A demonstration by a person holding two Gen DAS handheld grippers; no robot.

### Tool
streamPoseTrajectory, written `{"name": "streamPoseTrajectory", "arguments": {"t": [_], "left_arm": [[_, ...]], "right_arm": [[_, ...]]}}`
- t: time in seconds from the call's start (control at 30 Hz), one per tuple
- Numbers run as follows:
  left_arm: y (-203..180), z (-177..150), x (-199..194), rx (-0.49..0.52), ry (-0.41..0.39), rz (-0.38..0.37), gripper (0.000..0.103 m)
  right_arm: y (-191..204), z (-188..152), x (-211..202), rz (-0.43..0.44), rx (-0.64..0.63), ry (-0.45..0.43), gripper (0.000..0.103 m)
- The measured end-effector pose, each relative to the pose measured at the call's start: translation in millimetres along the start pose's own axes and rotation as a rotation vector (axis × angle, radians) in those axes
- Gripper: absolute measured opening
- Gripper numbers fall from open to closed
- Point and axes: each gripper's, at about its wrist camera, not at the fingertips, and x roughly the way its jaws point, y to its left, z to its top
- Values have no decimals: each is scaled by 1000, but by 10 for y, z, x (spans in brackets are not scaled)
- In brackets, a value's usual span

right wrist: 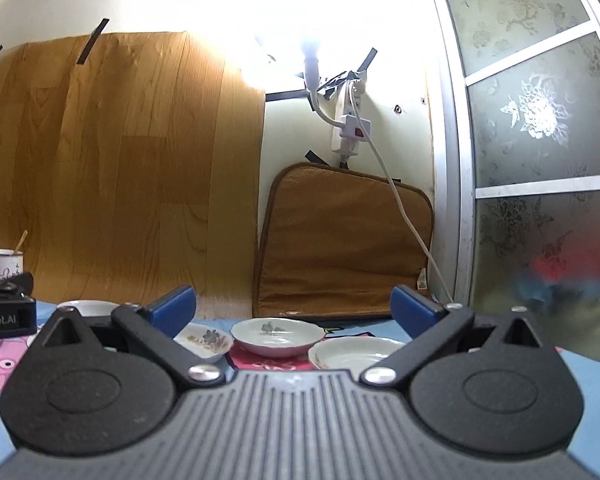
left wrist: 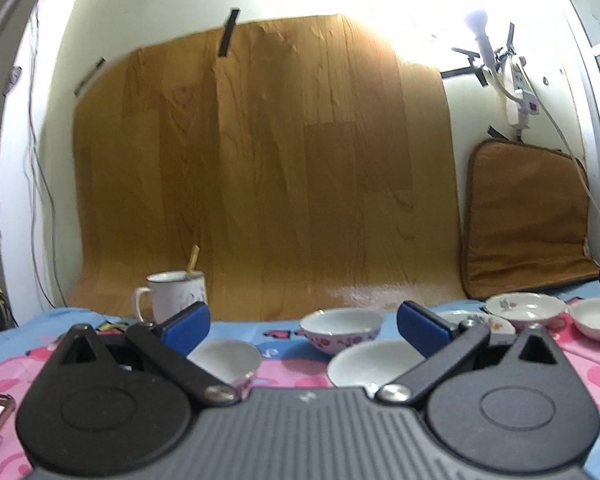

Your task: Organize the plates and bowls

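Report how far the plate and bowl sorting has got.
Done: nothing looks stacked; three bowls sit apart on the cloth, and three plates lie side by side.
In hand: nothing; left gripper and right gripper have open, empty jaws.
Left: apparently all the grouping.

White floral-patterned plates, blue-pink cartoon-print cloth, wood-grain backdrop

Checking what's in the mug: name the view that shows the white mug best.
Left wrist view: the white mug shows whole, handle and a stick inside, behind the left gripper. Right wrist view catches only part of it at the left edge.
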Motion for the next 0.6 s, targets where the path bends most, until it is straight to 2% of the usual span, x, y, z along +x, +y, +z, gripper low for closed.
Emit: {"name": "streamPoseTrajectory", "arguments": {"t": [0.6], "left_arm": [[-13, -2, 23, 27, 39, 11, 103]], "right_arm": [[-15, -13, 26, 27, 23, 35, 103]]}}
